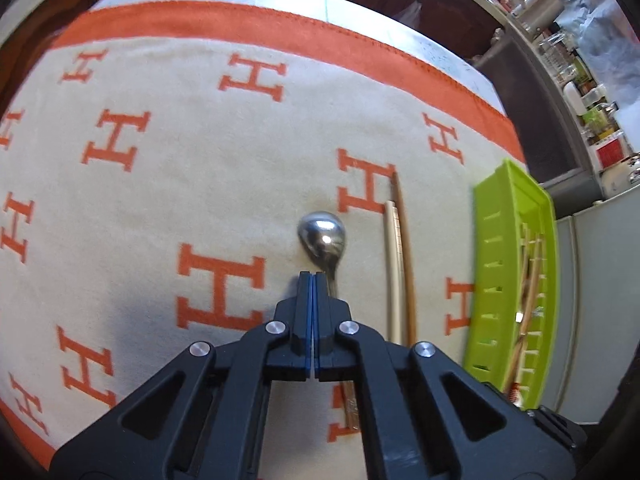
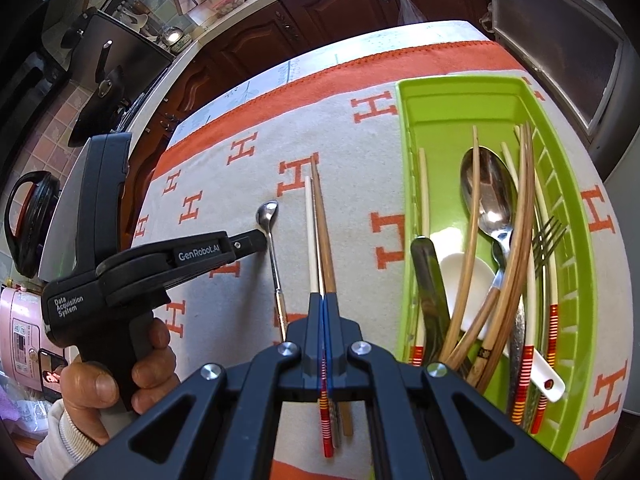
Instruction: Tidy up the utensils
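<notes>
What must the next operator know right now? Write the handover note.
Left tongs: shut, tips at the small spoon's neck; no grip visible.
Right tongs: shut over the pair of chopsticks; whether they pinch them is unclear.
Done: green tray already holds a large spoon, a fork and other utensils.
Left: small spoon and pair of chopsticks lie on the cloth beside the tray; move both in.

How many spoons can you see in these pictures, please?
3. A small metal spoon lies on the cloth; a large metal spoon and a white spoon lie in the green tray. Its pile may hide more.
</notes>
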